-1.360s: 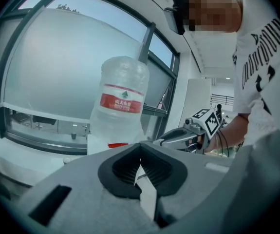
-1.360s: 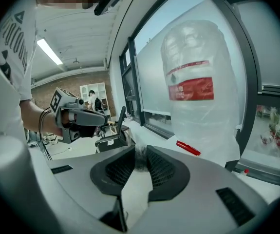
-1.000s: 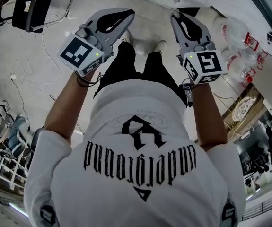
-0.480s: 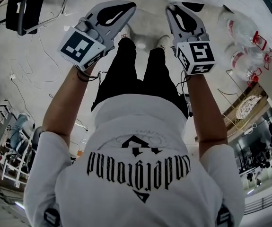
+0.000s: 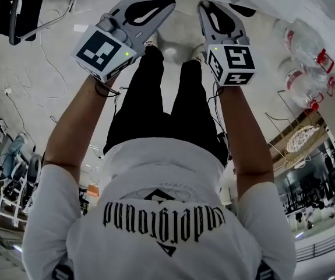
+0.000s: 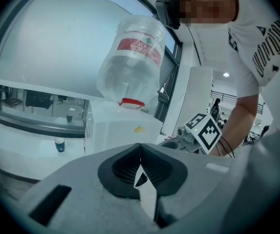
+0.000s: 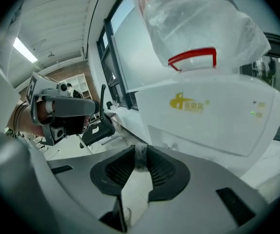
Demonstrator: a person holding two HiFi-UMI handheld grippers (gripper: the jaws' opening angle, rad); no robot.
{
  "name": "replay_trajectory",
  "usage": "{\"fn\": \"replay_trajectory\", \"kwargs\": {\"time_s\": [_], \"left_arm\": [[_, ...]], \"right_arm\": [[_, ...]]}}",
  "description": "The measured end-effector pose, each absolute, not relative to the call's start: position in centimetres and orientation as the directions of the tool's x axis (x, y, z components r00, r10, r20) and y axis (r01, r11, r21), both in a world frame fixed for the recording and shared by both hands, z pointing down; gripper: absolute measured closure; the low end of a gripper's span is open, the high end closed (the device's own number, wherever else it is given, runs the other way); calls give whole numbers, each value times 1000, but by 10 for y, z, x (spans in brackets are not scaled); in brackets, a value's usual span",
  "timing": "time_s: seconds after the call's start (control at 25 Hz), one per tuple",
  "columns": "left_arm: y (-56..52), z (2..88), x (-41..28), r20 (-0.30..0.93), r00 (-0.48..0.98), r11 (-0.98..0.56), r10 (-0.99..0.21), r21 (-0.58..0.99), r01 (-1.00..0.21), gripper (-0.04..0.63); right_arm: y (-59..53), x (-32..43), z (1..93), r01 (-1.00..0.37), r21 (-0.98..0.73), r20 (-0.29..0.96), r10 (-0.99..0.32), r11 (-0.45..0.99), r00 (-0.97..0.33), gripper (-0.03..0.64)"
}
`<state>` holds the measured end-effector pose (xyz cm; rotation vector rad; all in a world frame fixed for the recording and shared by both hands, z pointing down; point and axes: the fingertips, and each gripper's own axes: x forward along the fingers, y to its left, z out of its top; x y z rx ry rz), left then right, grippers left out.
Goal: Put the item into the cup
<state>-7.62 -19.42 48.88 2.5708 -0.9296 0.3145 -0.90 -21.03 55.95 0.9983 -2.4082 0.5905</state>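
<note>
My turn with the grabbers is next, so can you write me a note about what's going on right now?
Left gripper: jaws shut, nothing in them.
Right gripper: jaws look closed on a small pale item at their tips.
Blue cup: stands on the white counter, left of the water dispenser, well away from both grippers.
Done: the item seems to be picked up.
Left: bring the right gripper over the cup and let the item go into it.

White T-shirt [image 5: 155,171] with black gothic lettering [image 5: 167,217], black trousers [image 5: 150,98], grey hand-held grippers [image 5: 168,1] [image 5: 202,6] with black-and-white marker cubes [image 5: 103,51] [image 5: 232,64]
</note>
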Motion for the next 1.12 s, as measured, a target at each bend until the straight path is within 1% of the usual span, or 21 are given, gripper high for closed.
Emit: {"fn": "replay_trajectory", "kwargs": {"time_s": [0.2, 0.4, 0.92, 1.12], "left_arm": [[-210, 522, -70, 330, 746, -699, -578, 271, -662, 580], [-215, 555, -68, 345, 750, -705, -564, 272, -655, 580], [-225, 613, -57, 369, 748, -711, -551, 263, -653, 580], [-231, 633, -67, 384, 734, -693, -560, 268, -669, 580]], "right_arm": [[-220, -15, 602, -745, -201, 576, -539, 636, -615, 538], [-228, -13, 634, -757, -206, 589, -539, 620, -602, 538], [-259, 1, 711, -793, -146, 629, -564, 591, -536, 538], [-274, -5, 733, -808, -143, 634, -574, 572, -519, 538]]}}
